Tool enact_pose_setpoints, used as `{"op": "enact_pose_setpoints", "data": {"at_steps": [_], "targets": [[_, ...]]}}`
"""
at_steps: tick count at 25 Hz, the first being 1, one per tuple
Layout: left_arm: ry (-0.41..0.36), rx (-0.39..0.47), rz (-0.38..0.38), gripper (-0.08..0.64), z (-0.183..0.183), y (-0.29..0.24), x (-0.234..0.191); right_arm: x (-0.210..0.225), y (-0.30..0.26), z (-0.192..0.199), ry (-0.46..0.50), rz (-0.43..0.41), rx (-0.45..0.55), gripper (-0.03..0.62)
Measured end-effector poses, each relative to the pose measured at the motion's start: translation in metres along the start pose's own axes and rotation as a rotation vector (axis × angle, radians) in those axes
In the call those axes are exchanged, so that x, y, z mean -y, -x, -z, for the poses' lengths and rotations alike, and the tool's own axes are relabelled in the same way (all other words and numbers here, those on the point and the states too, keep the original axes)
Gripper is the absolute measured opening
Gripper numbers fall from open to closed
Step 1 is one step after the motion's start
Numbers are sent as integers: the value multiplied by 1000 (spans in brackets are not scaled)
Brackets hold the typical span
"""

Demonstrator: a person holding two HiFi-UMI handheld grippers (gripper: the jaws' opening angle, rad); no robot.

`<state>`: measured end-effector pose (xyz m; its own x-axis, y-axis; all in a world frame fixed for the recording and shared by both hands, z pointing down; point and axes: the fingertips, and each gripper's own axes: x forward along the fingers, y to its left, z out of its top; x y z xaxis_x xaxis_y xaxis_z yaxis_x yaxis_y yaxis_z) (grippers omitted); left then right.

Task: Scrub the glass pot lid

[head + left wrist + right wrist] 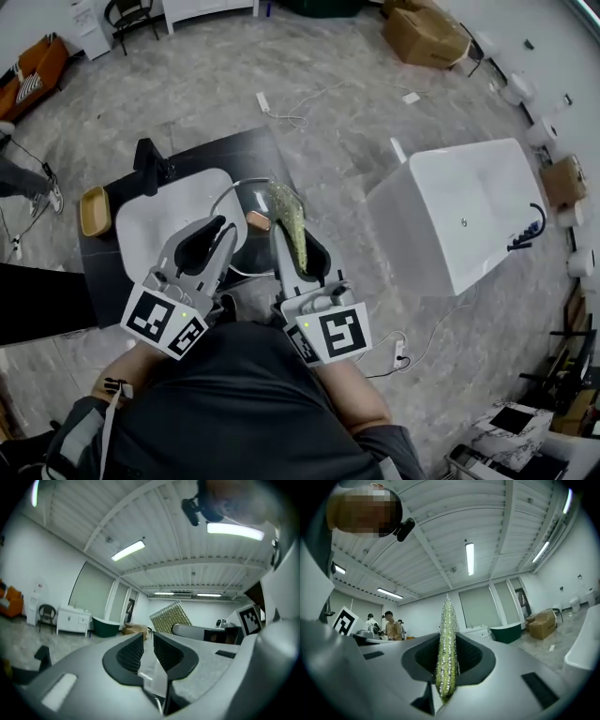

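Note:
The glass pot lid (246, 246), metal-rimmed with a brown knob (258, 221), is held up between my two grippers over the black counter. My left gripper (217, 234) is shut on the lid's left edge. In the left gripper view a clear pane of the lid (153, 670) sits between the nearly closed jaws of that gripper (147, 641). My right gripper (298, 253) is shut on a glittery green-gold scrub pad (286, 211), which stands upright against the lid's right side. In the right gripper view the pad (448, 620) rises edge-on from the gripper (447, 660).
A white basin (155, 220) sits in the black counter (225, 155), with a black tap (150, 159) behind and a wooden dish (94, 211) to the left. A white bathtub (459, 211) stands at the right. People (389, 625) stand far off.

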<state>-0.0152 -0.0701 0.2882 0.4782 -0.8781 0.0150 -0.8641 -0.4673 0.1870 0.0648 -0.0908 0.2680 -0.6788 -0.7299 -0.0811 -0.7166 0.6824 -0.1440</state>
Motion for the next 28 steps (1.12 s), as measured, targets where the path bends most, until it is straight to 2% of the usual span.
{"op": "enact_pose_setpoints", "data": {"at_steps": [2,4,14,22,28], "targets": [[-96,39,-22,71,-9,10,2,-7,2,-2,39,0,9,64],[-123,52,-34,71,-11,14,2,-10,2,0,46,-2,7,64],[-107,54,-20,71,-7,23,1,-24,5,19,30,-2,-49,64],[-111,48,2,71,-5,11,4,-18,8,20,0,7,-50,64],[-107,35,-2,71,-3,0,1,-5,5,17,16,28,-27,64]]}}
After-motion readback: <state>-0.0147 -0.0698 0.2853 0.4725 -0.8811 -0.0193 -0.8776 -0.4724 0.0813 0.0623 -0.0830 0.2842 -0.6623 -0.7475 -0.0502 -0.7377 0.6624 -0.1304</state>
